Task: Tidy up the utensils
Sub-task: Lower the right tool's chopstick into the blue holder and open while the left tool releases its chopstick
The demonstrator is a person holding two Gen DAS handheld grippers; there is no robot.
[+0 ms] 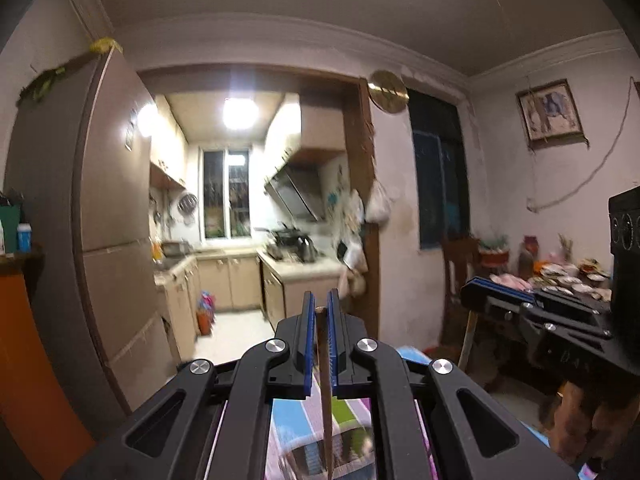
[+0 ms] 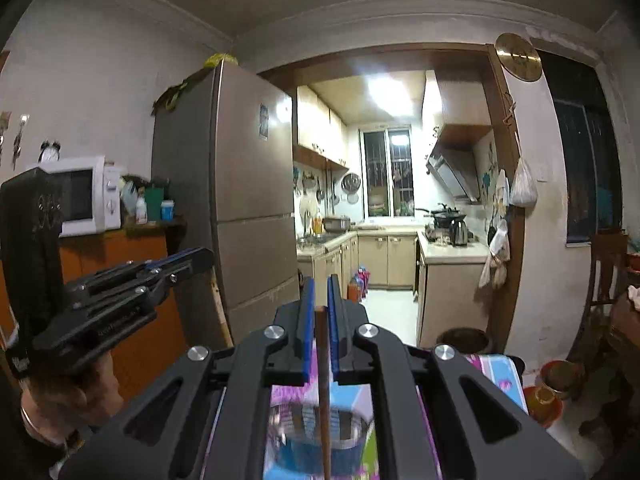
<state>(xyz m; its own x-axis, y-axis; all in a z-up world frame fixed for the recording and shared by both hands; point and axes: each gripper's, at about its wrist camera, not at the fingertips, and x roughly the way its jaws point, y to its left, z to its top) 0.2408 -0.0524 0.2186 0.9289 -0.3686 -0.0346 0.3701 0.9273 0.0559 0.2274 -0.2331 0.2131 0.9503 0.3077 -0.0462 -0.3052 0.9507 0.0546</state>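
Place: a home, looking from a dining room into a small kitchen.
Kitchen: cupboards (image 2: 384, 258), a stove with pots (image 2: 442, 220) and a kettle (image 2: 459, 233).
Near the door: a big fridge (image 2: 240, 200), a microwave (image 2: 78, 196).
Walls: a round clock (image 2: 518, 57), a picture (image 1: 550, 113).

Below both cameras lies a table (image 2: 502, 376) under a bright patterned cloth (image 1: 288, 420) of pink, blue, green and white. A shiny metal container (image 2: 352, 428) stands on the cloth; its rim shows, blurred, in both views. At the right of the left view a dark wooden side table (image 1: 592, 400) carries several small plates (image 1: 560, 276), jars (image 1: 529, 256) and a potted plant (image 1: 494, 250), all close together.
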